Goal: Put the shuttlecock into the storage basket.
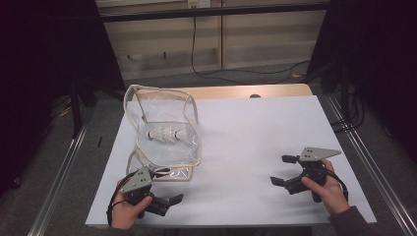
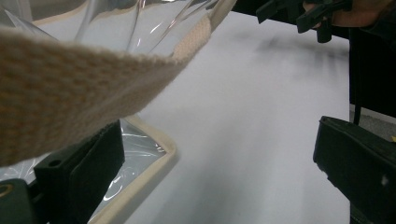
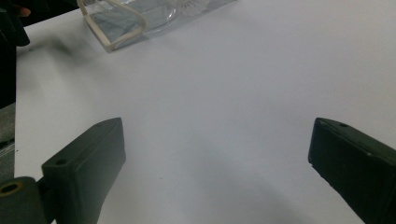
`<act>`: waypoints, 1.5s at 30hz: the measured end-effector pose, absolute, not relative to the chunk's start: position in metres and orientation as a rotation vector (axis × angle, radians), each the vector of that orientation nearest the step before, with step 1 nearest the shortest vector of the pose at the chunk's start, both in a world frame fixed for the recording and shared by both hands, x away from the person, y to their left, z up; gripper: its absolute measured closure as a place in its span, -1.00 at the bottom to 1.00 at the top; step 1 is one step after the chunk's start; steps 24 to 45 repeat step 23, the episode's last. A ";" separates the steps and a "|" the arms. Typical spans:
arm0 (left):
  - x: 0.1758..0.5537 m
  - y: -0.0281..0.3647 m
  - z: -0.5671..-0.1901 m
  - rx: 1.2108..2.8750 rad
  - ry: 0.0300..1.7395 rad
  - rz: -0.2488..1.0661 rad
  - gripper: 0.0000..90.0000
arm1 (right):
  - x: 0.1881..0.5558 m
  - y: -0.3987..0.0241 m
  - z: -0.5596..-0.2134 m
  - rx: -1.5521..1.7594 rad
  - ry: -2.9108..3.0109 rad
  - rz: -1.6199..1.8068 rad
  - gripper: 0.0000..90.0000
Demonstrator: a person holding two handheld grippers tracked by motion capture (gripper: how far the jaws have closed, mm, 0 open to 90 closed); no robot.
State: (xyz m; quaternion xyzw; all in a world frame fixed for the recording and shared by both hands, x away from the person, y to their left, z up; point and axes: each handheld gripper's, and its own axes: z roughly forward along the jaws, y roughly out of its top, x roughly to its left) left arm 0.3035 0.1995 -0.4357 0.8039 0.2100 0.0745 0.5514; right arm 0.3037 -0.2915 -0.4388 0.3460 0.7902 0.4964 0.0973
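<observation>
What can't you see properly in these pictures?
- White thing in the clear bag: too small in the high view to name.
- Left claw: its camera's view is half covered by the bag's cloth strap, blurred up close.
- Bag in the right claw view: cut off by the top edge.

Lab: dark curtains (image 1: 44,59), metal rails (image 1: 61,172)

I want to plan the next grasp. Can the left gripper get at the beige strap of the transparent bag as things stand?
Probably yes. The left gripper is open beside the bag, and the strap already hangs close above one of its fingers, with nothing between.
</observation>
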 end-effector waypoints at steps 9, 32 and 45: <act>0.303 0.200 -0.436 1.902 0.496 0.177 -0.96 | 0.302 -0.297 -0.443 1.033 2.330 1.467 -0.92; 0.303 0.199 -0.436 1.901 0.498 0.175 -0.96 | 0.301 -0.299 -0.444 1.032 2.323 1.459 -0.92; 0.303 0.199 -0.436 1.901 0.498 0.175 -0.96 | 0.301 -0.299 -0.444 1.032 2.323 1.459 -0.92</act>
